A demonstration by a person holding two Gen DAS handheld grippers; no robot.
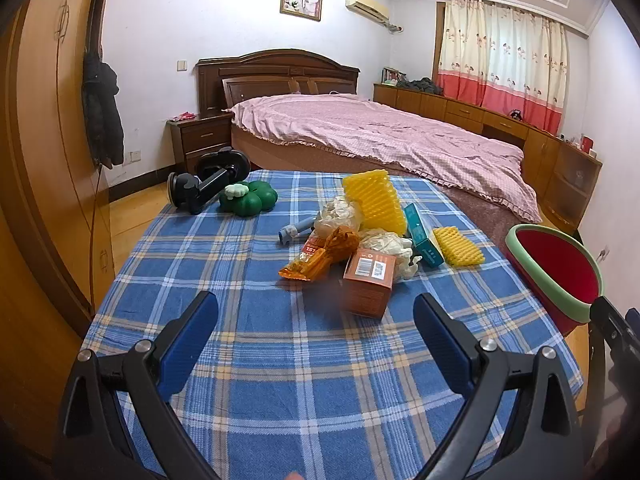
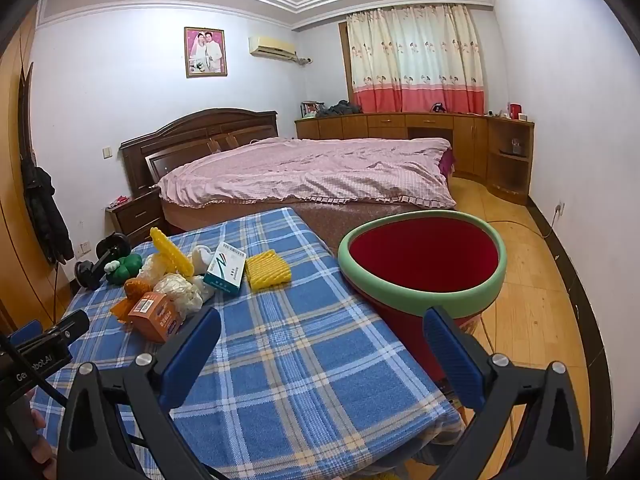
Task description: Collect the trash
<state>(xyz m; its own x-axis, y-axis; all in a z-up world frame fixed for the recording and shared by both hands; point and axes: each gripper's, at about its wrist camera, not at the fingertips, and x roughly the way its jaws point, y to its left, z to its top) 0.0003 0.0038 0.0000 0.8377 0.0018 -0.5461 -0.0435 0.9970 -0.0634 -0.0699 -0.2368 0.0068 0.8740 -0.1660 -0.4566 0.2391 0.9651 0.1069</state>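
Currently no item is collected: both the left tongs (image 1: pixel 316 320) and right tongs (image 2: pixel 322 338) stand fully open and empty. Trash pile (image 1: pixel 360 236) lies at frame centre on the desk (image 1: pixel 248 360) — bin (image 2: pixel 420 292) at its right edge. Next move, by judgement — advance onto the nearest orange box (image 1: pixel 368 280) and close.

open left claw (image 1: pixel 316 316), trash pile (image 1: pixel 368 236), plaid table (image 1: pixel 240 360)

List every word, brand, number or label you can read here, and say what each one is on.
"Ge...bot.AI", partly hidden: on the black left gripper body.
"157", cut off: on the orange snack wrapper.
Orange box: barcode label and print, too small to read.
Teal box: logo and barcode, text too blurred to read.
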